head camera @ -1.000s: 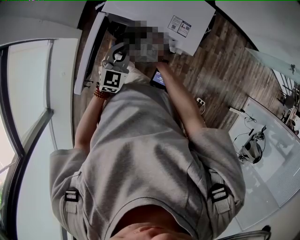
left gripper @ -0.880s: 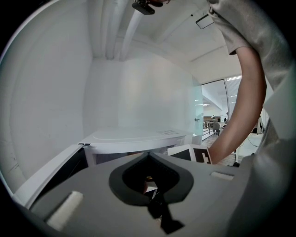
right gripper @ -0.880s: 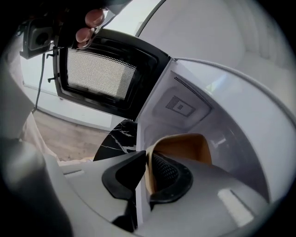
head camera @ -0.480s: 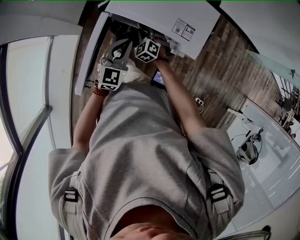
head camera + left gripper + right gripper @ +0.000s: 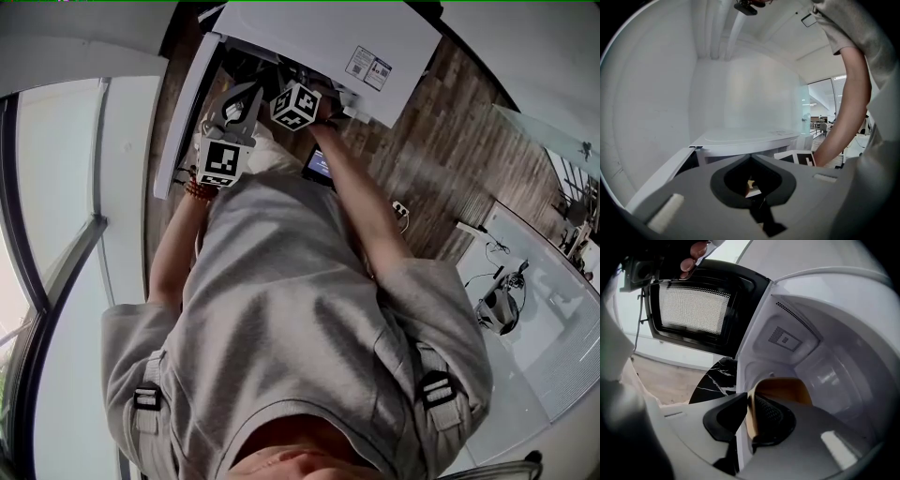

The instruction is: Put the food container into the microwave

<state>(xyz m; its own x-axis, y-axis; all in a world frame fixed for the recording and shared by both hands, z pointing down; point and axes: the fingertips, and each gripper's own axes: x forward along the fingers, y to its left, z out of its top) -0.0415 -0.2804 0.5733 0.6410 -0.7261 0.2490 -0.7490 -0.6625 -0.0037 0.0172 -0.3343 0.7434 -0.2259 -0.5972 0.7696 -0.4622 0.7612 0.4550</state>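
A white microwave stands with its door swung open to the left. My right gripper is shut on the rim of a tan food container, which sits inside the mouth of the white cavity. In the head view only that gripper's marker cube shows at the opening. My left gripper is shut with nothing in it, close beside the right one, below the microwave's top. It shows in the head view between the door and the cavity.
The microwave rests on a black marbled top. On the wooden floor lie a lit screen and a power strip. A glass wall runs along the left. A hand shows above the door.
The right gripper's cube, covered by a mosaic patch a second ago, now shows at the microwave's mouth. The left gripper has barely shifted.
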